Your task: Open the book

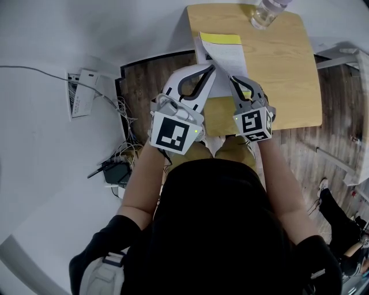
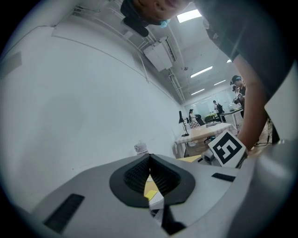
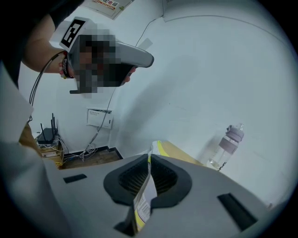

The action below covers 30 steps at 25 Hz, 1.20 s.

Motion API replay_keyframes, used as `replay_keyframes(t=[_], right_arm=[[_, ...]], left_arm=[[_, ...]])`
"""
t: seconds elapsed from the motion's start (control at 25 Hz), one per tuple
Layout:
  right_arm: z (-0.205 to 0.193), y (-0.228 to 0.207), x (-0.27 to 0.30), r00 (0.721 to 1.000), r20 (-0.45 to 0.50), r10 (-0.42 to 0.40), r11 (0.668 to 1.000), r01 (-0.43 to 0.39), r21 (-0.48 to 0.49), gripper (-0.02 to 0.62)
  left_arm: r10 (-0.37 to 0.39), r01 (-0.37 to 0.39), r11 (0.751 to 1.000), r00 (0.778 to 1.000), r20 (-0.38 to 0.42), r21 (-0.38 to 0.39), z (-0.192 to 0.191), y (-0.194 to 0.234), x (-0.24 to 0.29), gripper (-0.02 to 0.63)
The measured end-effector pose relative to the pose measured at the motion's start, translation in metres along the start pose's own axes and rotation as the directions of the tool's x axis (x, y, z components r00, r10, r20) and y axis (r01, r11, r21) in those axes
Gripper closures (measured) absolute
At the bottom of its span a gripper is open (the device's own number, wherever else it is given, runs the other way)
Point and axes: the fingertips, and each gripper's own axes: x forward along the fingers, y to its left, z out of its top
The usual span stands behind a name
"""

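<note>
Your right gripper [image 1: 232,79] tilts down, with its jaws clamped on the cover [image 3: 145,197] of the book [image 1: 226,50] on the table [image 1: 288,75]. Your left gripper [image 1: 211,70] points level at the book's left edge, jaws together, perhaps pinching it. A bottle [image 1: 265,12] stands behind.

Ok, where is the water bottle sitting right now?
In the head view the water bottle stands at the far edge of the wooden table, beyond the book and to its right, not touching it.
</note>
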Motion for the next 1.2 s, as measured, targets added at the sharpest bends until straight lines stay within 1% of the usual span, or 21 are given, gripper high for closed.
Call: replay_keyframes(t=[0.68,1.2], right_arm=[[-0.019,-0.058,-0.032,0.995,0.004,-0.097,0.995,0.097,0.017,0.555],[-0.047,-0.094,-0.05,0.985,-0.036,-0.167,0.984,0.168,0.051,0.555]], left_arm=[[-0.033,0.032,0.999,0.999,0.001,0.018,0.014,-0.021,0.032,0.595],[-0.051,0.051,0.999,0.999,0.008,0.018,0.019,-0.028,0.058,0.595]])
